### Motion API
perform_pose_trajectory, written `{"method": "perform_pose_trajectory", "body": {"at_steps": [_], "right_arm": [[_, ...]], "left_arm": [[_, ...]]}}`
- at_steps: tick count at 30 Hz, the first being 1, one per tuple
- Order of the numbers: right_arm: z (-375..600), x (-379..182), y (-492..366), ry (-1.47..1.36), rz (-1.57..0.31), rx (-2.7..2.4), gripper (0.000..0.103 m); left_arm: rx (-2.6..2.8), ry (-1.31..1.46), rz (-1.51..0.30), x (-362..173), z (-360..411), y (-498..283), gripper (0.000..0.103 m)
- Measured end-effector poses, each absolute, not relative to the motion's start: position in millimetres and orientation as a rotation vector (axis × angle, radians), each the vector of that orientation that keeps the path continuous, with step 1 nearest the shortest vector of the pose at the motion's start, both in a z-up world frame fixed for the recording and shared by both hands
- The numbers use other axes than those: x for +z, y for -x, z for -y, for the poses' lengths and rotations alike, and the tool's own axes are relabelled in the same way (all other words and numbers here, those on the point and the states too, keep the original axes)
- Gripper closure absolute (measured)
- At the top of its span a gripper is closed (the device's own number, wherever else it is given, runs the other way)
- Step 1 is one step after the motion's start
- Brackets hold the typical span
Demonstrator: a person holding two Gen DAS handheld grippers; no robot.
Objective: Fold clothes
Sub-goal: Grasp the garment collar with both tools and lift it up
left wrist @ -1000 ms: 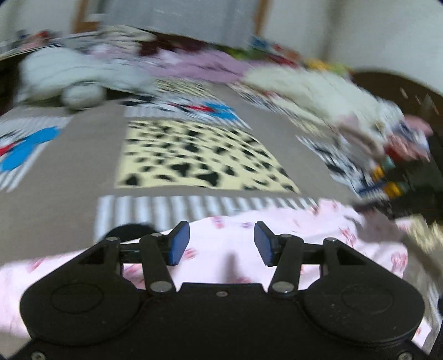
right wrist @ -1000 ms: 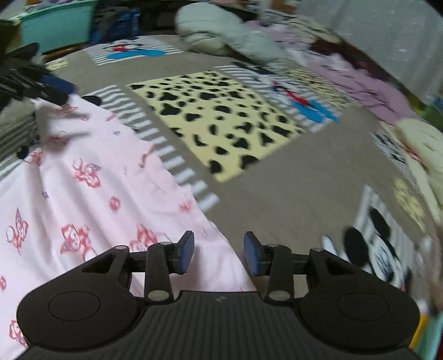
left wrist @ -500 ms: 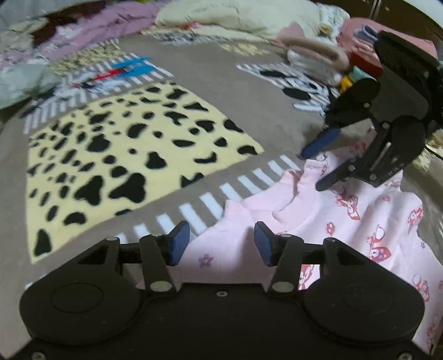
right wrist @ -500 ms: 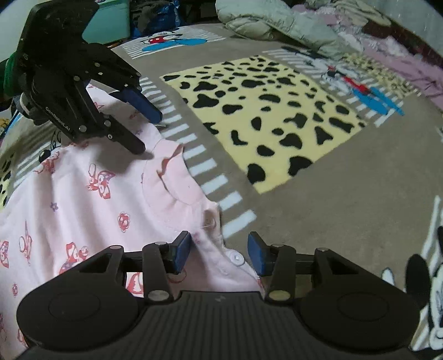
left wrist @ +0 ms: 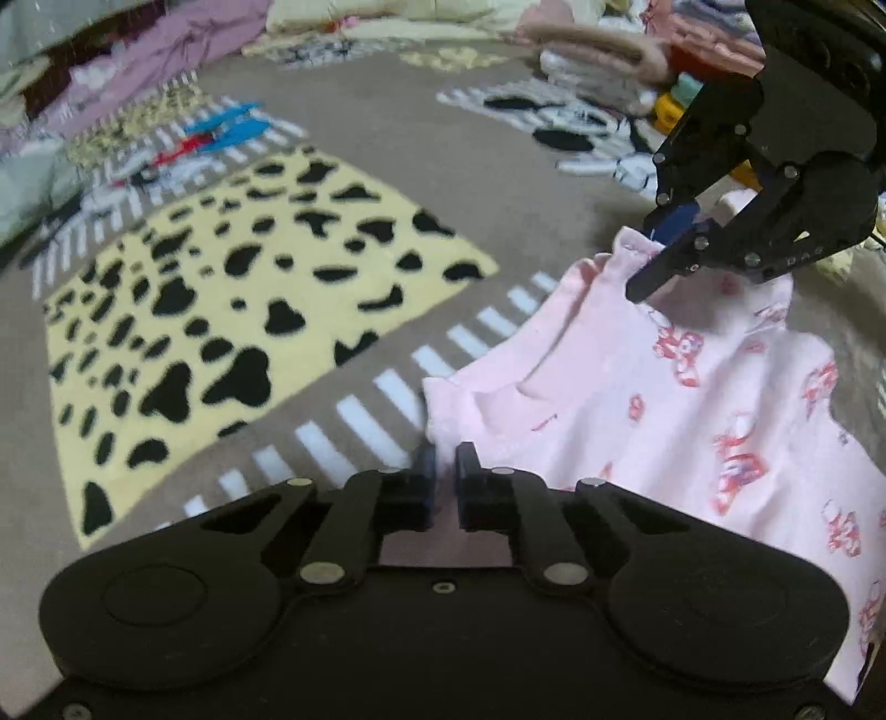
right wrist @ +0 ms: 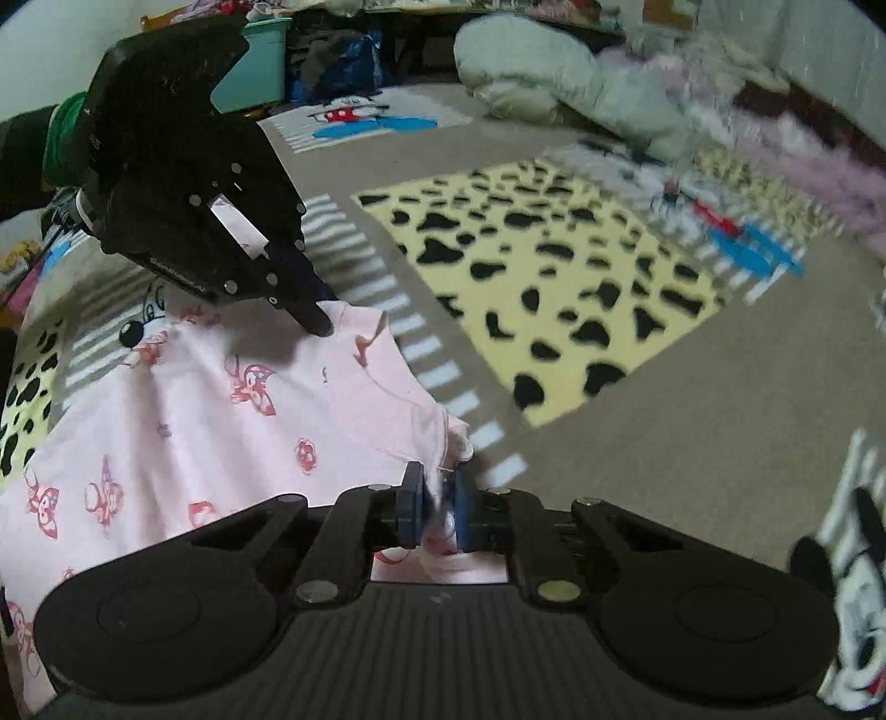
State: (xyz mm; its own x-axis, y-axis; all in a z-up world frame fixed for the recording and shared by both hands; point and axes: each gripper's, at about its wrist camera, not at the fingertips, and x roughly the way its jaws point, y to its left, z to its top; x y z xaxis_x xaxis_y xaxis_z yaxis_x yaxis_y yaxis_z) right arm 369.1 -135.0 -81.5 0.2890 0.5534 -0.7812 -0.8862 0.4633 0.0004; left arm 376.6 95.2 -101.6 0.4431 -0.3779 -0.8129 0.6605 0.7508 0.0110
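A pale pink garment [left wrist: 653, 399] printed with small red figures lies on the patterned blanket [left wrist: 387, 166]. My left gripper [left wrist: 444, 476] is shut on one top corner of it, by the neckline. My right gripper [right wrist: 437, 501] is shut on the other top corner, where a button shows. In the left wrist view the right gripper [left wrist: 664, 243] pinches the far corner of the pink garment. In the right wrist view the left gripper [right wrist: 310, 310] holds the opposite corner of the pink garment [right wrist: 221, 410]. Both held corners are lifted a little off the blanket.
The blanket carries a yellow patch with black spots [left wrist: 238, 310] and cartoon mouse panels [right wrist: 853, 581]. Piles of clothes [left wrist: 581, 39] lie along the far edge. A grey-green bundle [right wrist: 554, 77] and a teal bin [right wrist: 260, 61] stand at the back.
Both grippers have gone from open to shut on the garment's top corners. The corners now stand raised off the blanket.
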Motion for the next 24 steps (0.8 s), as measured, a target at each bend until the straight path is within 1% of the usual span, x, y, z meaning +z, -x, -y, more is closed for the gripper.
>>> {"method": "perform_pose_trajectory", "body": {"at_steps": [5, 9, 13, 16, 21, 24], "right_arm": [[139.6, -48.0, -320.6, 0.604, -0.651, 0.979, 0.091], [149.6, -14.4, -272.3, 0.695, -0.492, 0.942, 0.091], [160.2, 22.3, -248.0, 0.723, -0.402, 0.887, 0.092], [159.3, 47.3, -250.7, 0.747, -0.379, 0.833, 0.092], [145.0, 68.5, -280.6, 0.8, -0.352, 0.706, 0.095], [135.2, 80.3, -301.7, 0.814, -0.297, 0.585, 0.097]], "left_arm": [[-0.612, -0.393, -0.756, -60.0, -91.8, -328.7, 0.099], [-0.575, -0.429, -0.597, -20.0, -88.2, -277.3, 0.099], [-0.524, -0.459, -0.473, 18.9, -80.5, -244.4, 0.099], [-0.485, -0.491, -0.433, 40.8, -69.8, -243.4, 0.099], [-0.379, -0.515, -0.427, 52.6, -54.8, -275.8, 0.099], [-0.28, -0.506, -0.356, 68.4, -50.2, -294.9, 0.099]]}}
